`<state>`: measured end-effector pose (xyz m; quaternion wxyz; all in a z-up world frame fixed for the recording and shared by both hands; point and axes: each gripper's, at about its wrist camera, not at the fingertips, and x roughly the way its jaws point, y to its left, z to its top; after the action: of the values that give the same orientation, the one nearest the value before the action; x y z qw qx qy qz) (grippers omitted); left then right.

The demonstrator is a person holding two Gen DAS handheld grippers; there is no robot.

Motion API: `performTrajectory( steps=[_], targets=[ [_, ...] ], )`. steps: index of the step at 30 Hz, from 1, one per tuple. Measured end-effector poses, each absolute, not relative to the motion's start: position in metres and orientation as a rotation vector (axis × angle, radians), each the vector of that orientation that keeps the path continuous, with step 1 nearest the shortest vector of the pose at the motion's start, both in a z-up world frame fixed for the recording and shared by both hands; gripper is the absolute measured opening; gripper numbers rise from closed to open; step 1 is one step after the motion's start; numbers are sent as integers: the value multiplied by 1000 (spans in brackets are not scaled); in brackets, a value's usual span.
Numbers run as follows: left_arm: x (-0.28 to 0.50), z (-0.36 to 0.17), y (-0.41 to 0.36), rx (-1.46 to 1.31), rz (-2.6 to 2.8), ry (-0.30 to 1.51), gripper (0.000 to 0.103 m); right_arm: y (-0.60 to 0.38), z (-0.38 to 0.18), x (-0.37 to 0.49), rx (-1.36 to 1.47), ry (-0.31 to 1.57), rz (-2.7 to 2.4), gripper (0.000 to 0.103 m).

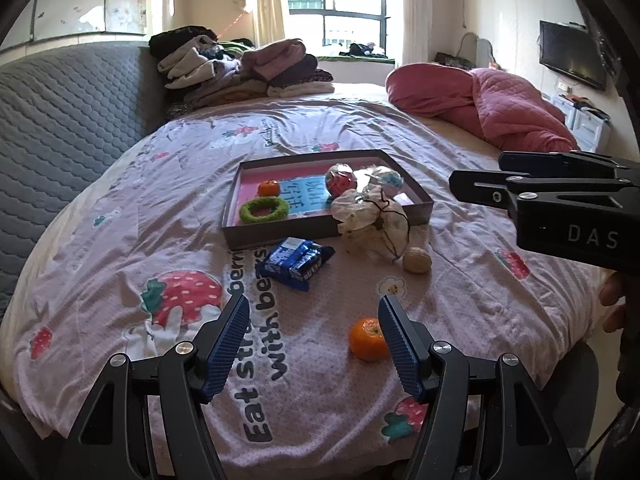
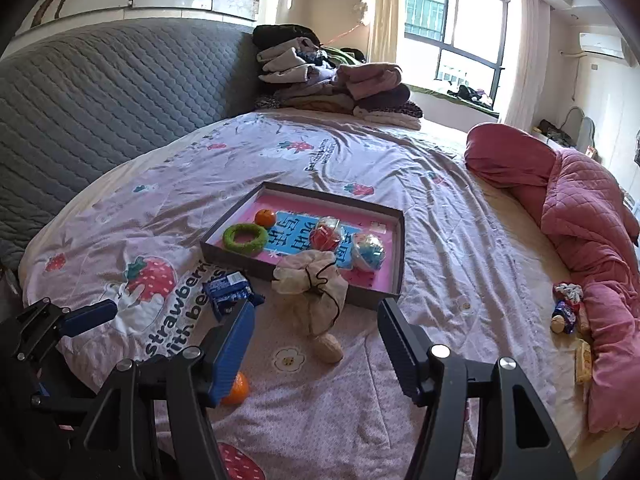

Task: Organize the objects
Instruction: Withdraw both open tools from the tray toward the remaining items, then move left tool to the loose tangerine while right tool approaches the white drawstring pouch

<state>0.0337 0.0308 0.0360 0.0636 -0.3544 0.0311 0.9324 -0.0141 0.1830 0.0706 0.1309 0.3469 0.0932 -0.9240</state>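
Observation:
A shallow grey box (image 1: 420, 196) (image 2: 394, 264) with a pink floor lies on the bed. It holds a tangerine (image 1: 268, 188), a green ring (image 1: 264, 210) and two clear balls (image 1: 340, 179). A pale drawstring pouch (image 1: 370, 214) (image 2: 316, 280) leans over its near rim. In front lie blue snack packs (image 1: 296, 258) (image 2: 228, 290), a walnut (image 1: 417, 260) (image 2: 328, 348) and a second tangerine (image 1: 367, 339) (image 2: 238, 390). My left gripper (image 1: 314, 308) is open, above the bed near this tangerine. My right gripper (image 2: 316, 316) is open, above the walnut.
A pink quilt (image 2: 592, 240) lies at the right with several small snacks (image 2: 566, 308) beside it. Folded clothes (image 1: 240, 68) are stacked at the far end. A grey padded headboard (image 2: 100, 100) runs along the left.

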Motion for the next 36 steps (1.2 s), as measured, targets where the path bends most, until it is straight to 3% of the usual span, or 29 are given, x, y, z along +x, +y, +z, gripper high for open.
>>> performTrajectory(
  steps=[36],
  targets=[
    [17,-27,60,-1179,2662,115,68,192,3,-49,1153,205,-2623,63]
  ],
)
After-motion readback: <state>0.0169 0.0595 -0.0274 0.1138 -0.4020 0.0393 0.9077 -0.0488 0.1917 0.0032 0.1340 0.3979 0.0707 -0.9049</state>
